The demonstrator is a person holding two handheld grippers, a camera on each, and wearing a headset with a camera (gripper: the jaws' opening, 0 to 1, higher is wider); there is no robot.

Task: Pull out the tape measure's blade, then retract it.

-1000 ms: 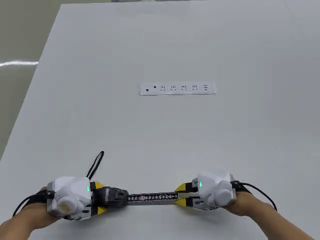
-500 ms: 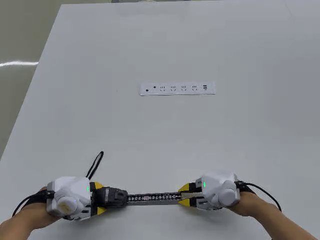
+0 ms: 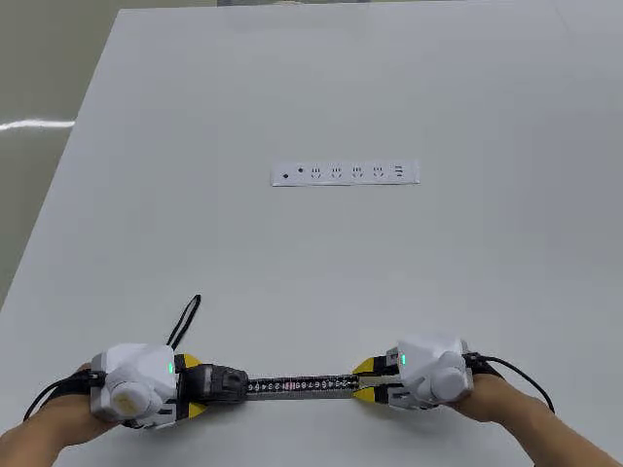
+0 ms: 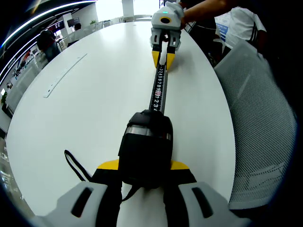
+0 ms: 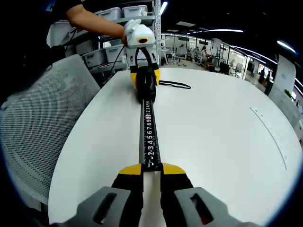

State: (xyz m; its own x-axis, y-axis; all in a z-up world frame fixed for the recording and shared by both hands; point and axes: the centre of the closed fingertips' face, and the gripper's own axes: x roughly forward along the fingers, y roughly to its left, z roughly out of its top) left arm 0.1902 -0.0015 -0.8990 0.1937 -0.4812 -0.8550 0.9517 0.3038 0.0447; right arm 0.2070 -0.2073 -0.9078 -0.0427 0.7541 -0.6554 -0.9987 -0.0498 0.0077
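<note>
A black tape measure case (image 4: 146,149) lies near the table's front edge, clamped in my left gripper (image 4: 144,166), which is shut on it (image 3: 216,383). Its black numbered blade (image 3: 300,385) runs right along the table to my right gripper (image 3: 366,380). That gripper is shut on the blade's tip (image 5: 150,166), its yellow-tipped fingers pinching the end. The blade (image 5: 147,131) stretches straight back to the case (image 5: 144,80) in the right gripper view. A black wrist strap (image 3: 185,320) trails from the case.
A white power strip (image 3: 346,173) lies flat at the table's middle, far beyond the grippers. The white table (image 3: 311,263) is bare around it. A grey mesh chair (image 4: 255,118) stands off the near edge, behind the grippers.
My right gripper has moved a little to the right, drawing more blade out of the case. The left gripper and case have stayed put.
</note>
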